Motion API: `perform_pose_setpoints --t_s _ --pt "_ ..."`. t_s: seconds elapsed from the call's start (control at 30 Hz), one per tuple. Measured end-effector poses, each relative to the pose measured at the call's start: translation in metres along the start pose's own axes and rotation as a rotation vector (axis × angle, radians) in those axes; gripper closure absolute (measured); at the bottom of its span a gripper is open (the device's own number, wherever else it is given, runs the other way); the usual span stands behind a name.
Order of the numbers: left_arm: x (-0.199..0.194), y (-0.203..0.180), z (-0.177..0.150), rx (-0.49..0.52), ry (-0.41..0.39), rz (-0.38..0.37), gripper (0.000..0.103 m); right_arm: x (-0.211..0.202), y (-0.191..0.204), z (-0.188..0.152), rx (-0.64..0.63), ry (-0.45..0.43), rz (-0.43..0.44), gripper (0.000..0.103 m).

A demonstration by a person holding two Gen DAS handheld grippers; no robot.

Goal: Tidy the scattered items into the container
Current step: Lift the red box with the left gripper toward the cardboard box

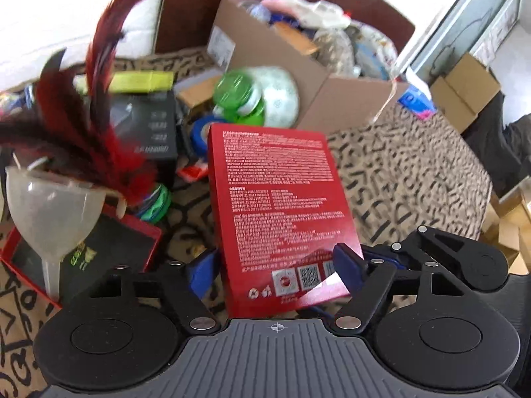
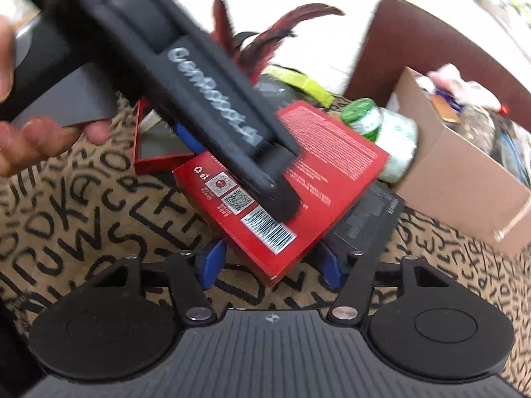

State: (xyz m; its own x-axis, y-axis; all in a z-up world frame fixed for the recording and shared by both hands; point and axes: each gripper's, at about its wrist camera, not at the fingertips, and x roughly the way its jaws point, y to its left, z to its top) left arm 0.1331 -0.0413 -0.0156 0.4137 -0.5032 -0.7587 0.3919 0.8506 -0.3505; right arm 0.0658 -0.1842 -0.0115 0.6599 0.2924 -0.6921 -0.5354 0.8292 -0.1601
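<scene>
Together | left gripper (image 1: 277, 270) blue fingers (image 1: 346, 260) clamped on flat red printed cardboard box (image 1: 278, 205) at its barcode end | right gripper (image 2: 270, 260) blue fingers (image 2: 327, 265) partly apart, pressed on same box's near corner (image 2: 275, 265) | box held tilted above letter-patterned cloth (image 1: 405, 179), near open brown cardboard container (image 1: 318, 99)

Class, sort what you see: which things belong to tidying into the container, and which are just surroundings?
Job:
red box
cardboard box
green-lidded jar
funnel
feathers
black box

Surroundings:
lettered cloth
stacked cartons
</scene>
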Motion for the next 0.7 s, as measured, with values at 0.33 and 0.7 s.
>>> perform_pose_setpoints --t_s 0.33,0.7 --pt "-0.023 -0.051 0.046 0.051 -0.113 0.001 0.028 -0.036 -0.035 0.022 -0.044 -0.096 -0.096 0.042" --pt "-0.009 -0.077 0.117 0.059 -0.207 0.059 0.027 -0.024 -0.094 0.059 -0.059 -0.186 -0.224 0.042"
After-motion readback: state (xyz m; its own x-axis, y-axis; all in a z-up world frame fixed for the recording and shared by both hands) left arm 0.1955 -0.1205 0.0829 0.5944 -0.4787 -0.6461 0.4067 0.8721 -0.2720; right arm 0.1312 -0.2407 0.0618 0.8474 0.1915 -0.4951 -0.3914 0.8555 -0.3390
